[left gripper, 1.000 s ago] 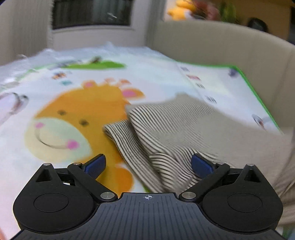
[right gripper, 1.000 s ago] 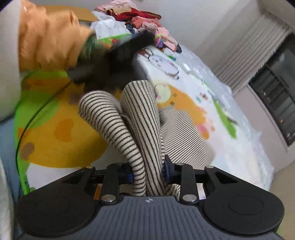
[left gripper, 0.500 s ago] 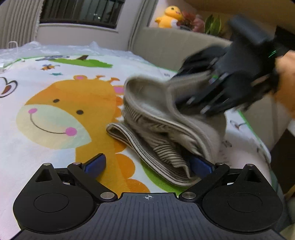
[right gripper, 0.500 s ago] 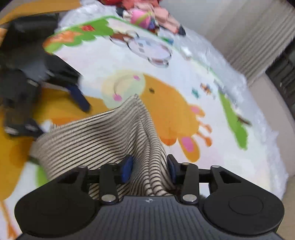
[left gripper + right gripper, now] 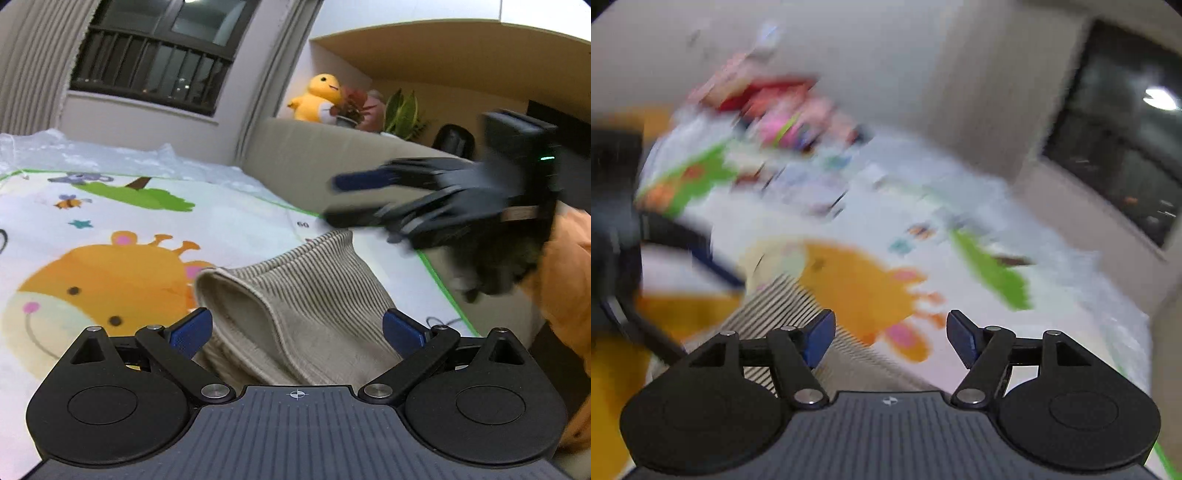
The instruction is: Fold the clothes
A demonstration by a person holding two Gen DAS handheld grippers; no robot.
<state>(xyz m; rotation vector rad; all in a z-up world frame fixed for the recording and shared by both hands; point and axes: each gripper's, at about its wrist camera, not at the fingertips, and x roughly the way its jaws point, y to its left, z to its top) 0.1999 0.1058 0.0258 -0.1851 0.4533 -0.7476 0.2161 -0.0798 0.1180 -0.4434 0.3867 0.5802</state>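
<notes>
Two tools stand released over the striped garment (image 5: 314, 295) on the play mat (image 5: 110, 214): right tool (image 5: 890, 338), jaws just opened, empty; left tool (image 5: 295, 332) straddles the fold, likely pressing flat next.

Folded striped garment (image 5: 306, 295) between wide-apart left gripper (image 5: 295, 332) fingers, on giraffe mat (image 5: 110, 229).

Even, soft indoor light, with no hard shadows. The window (image 5: 155, 62) at eleven o'clock is dark (a ceiling lamp reflects in its glass). The left wrist view is sharp except for the smeared right gripper (image 5: 343, 199) at two o'clock. The right wrist view is motion-blurred throughout; fisheye bending curves both views' edges.
</notes>
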